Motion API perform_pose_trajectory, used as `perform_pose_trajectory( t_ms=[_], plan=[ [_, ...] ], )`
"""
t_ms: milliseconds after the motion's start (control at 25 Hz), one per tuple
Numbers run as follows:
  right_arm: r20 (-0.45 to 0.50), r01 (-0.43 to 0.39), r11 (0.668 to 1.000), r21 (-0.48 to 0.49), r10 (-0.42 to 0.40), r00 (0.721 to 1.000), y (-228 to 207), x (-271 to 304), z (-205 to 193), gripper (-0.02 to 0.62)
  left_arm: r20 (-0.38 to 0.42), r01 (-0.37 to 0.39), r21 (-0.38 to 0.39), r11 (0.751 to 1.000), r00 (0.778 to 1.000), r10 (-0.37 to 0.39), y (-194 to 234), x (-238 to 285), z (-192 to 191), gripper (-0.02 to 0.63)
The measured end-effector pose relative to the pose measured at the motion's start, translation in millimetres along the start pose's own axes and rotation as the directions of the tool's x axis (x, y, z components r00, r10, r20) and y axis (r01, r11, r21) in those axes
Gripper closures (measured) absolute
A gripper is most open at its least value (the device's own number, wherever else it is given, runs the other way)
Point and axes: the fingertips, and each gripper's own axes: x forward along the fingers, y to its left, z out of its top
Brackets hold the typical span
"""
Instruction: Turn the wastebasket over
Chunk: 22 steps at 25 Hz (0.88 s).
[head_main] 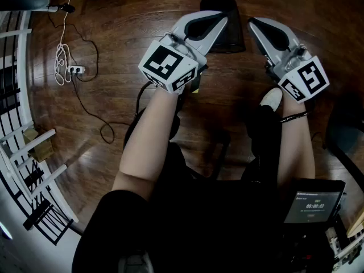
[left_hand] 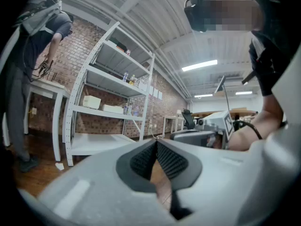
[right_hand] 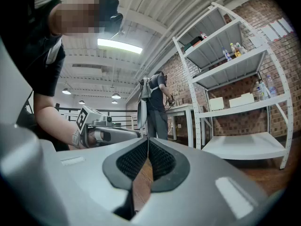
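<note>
A black wastebasket (head_main: 232,34) stands on the wooden floor at the top middle of the head view; whether its open end faces up I cannot tell. My left gripper (head_main: 220,18) is held level in front of it and covers its left side, jaws shut with nothing between them. My right gripper (head_main: 253,23) is held just right of the basket, apart from it, also shut and empty. In the left gripper view the left gripper (left_hand: 156,143) has its ribbed pads together at the tip. The right gripper (right_hand: 147,141) looks the same in its own view. Neither gripper view shows the basket.
A white power strip with a coiled cable (head_main: 67,66) and a black cord (head_main: 91,110) lie on the floor at left, beside a white railing (head_main: 23,124). A small screen (head_main: 313,201) sits at lower right. White shelves (left_hand: 108,107) and a person at a table (right_hand: 155,102) stand further off.
</note>
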Motion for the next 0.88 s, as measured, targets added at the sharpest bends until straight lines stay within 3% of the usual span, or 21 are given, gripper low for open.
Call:
perform_pose_trajectory(
  t_ms=[680, 880],
  plan=[
    [-0.015, 0.064, 0.998, 0.028, -0.064, 0.998, -82, 36, 17, 0.584, 0.004, 0.05, 0.013, 0.999, 0.999, -0.05, 40, 32, 29, 0.606],
    [-0.031, 0.056, 0.998, 0.018, -0.055, 0.998, -83, 43, 10, 0.583, -0.008, 0.053, 0.035, 0.998, 0.999, -0.053, 48, 20, 12, 0.606]
  ],
)
